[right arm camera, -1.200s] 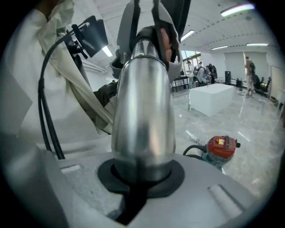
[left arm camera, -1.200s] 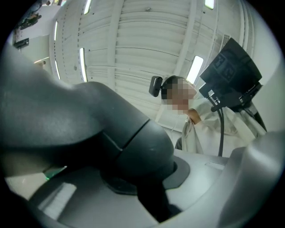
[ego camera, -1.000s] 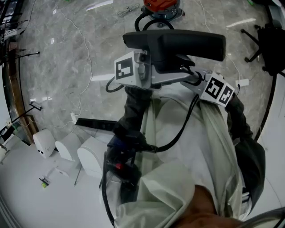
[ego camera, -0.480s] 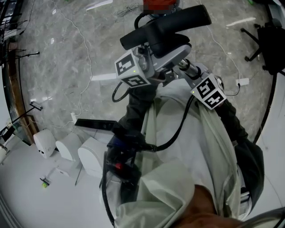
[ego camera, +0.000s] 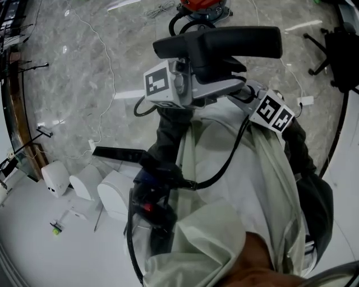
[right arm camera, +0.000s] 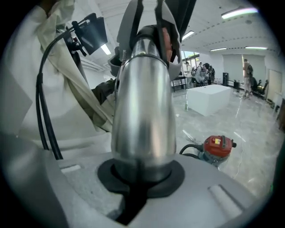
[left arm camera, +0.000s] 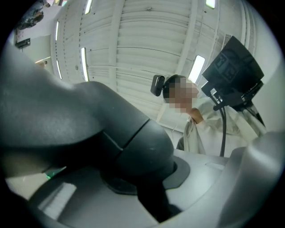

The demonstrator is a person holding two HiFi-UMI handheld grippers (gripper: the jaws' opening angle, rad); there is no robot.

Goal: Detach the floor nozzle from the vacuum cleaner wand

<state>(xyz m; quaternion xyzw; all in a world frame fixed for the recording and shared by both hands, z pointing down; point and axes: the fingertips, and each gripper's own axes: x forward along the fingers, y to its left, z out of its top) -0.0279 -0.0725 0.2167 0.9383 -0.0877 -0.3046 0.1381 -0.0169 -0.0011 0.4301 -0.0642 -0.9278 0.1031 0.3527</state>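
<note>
In the head view the black floor nozzle [ego camera: 224, 42] is held up in front of me, lying about level. My left gripper [ego camera: 193, 81] is under its left part. In the left gripper view the jaws [left arm camera: 151, 196] are shut on the nozzle's dark neck [left arm camera: 133, 147]. My right gripper [ego camera: 247, 95] comes in from the right beside its marker cube [ego camera: 272, 112]. In the right gripper view those jaws [right arm camera: 133, 196] are shut on the silver wand [right arm camera: 144, 98], which stands straight out of them. The joint between wand and nozzle is hidden.
A red vacuum canister [ego camera: 199, 4] sits on the marble floor ahead, also seen as the canister [right arm camera: 218, 147]. White rounded devices [ego camera: 84, 182] and a black strip [ego camera: 120, 152] lie at lower left. An office chair [ego camera: 336, 50] stands at right. Cables trail across the floor.
Half a second ago the nozzle and both grippers were tilted, right end up. Now the nozzle lies level again, much as it was a second ago.
</note>
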